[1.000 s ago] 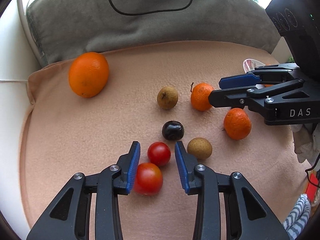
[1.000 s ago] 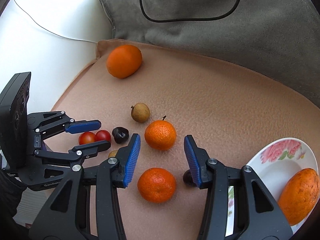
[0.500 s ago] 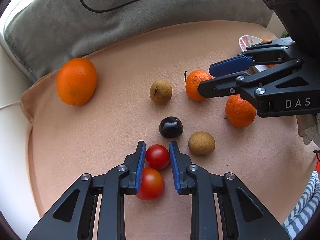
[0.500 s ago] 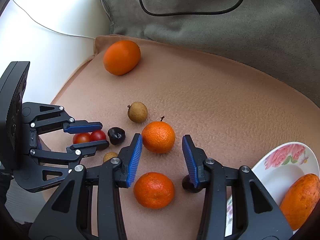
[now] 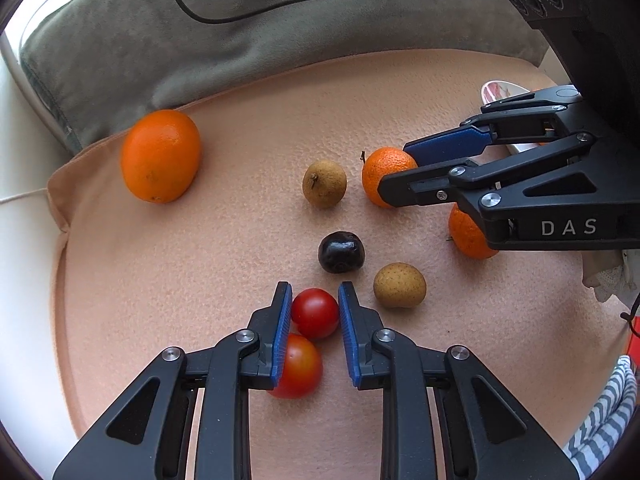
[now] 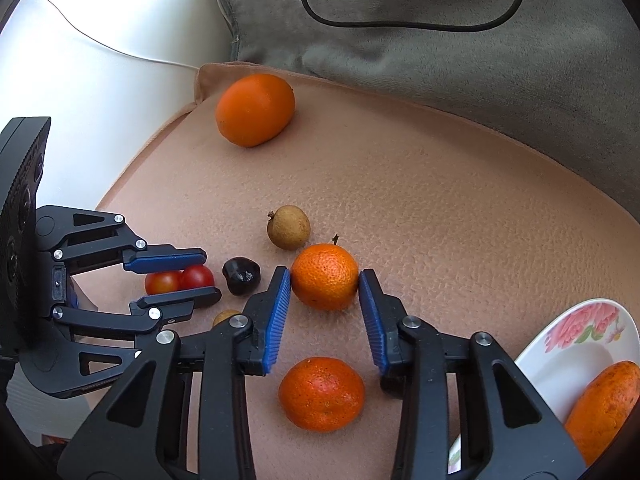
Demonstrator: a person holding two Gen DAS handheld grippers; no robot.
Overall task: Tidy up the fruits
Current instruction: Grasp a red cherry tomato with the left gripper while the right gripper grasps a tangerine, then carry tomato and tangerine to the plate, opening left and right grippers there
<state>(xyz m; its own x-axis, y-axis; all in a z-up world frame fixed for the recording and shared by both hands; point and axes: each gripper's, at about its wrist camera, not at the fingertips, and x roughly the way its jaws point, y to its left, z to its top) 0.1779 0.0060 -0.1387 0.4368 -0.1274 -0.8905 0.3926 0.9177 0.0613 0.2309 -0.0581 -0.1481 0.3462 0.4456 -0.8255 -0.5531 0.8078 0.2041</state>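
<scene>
Fruits lie on a peach cushion (image 5: 200,260). My left gripper (image 5: 314,304) is closed on a red cherry tomato (image 5: 315,313); a second tomato (image 5: 298,366) lies under its left finger. My right gripper (image 6: 324,284) has its blue pads against both sides of a stemmed tangerine (image 6: 325,276), seen also in the left wrist view (image 5: 382,174). Another tangerine (image 6: 321,393) lies under the right gripper. A dark plum (image 5: 341,252), two brown longans (image 5: 324,183) (image 5: 399,285) and a big orange (image 5: 160,156) lie around.
A floral plate (image 6: 576,344) at the right holds an orange-brown fruit (image 6: 604,404). A grey pillow (image 5: 240,32) with a black cable runs along the back. A white surface borders the cushion on the left. Striped cloth (image 5: 604,424) sits at the lower right.
My left gripper has narrowed from wide open onto the tomato. My right gripper has moved forward and closed in on the stemmed tangerine.
</scene>
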